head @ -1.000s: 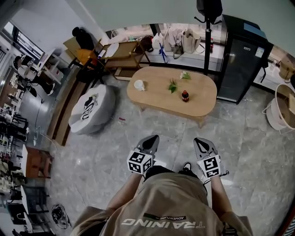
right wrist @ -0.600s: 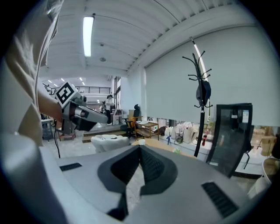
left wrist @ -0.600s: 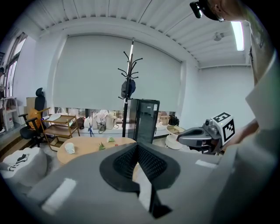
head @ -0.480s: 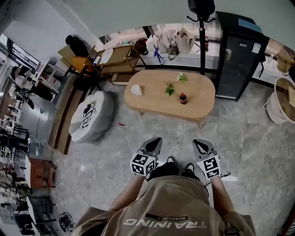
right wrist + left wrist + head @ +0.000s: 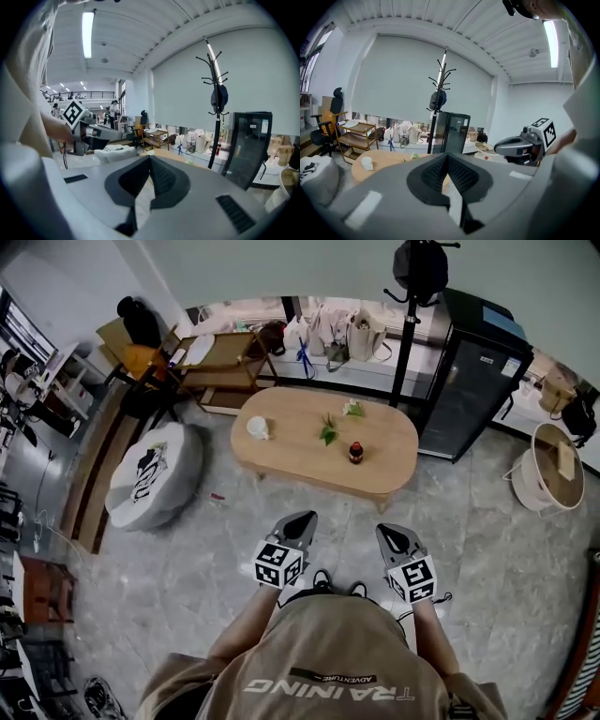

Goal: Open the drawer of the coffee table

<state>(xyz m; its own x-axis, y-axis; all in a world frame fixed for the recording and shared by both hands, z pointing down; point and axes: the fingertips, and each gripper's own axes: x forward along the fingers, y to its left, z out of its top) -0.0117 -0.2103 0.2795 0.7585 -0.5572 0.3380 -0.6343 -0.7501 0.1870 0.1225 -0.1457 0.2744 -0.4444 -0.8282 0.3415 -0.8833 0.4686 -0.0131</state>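
An oval light-wood coffee table (image 5: 281,457) stands on the marble floor ahead of me, well beyond both grippers. On it are a white cup (image 5: 257,427), two small plant sprigs (image 5: 327,431) and a dark bottle with a red cap (image 5: 355,452). Its drawer does not show from here. My left gripper (image 5: 298,520) and right gripper (image 5: 392,534) are held side by side in front of my chest, both shut and empty. The left gripper view shows the table (image 5: 382,161) low at left and the right gripper (image 5: 506,146) beside it.
A grey-white beanbag (image 5: 150,474) lies left of the table. A black glass-door cabinet (image 5: 469,381) and a coat stand (image 5: 405,324) stand behind it. A wooden trolley (image 5: 220,362) is at back left, a round basket (image 5: 551,465) at right.
The view has shifted as I stepped; the table and room now sit further left in the head view. Both grippers stay shut in front of me.
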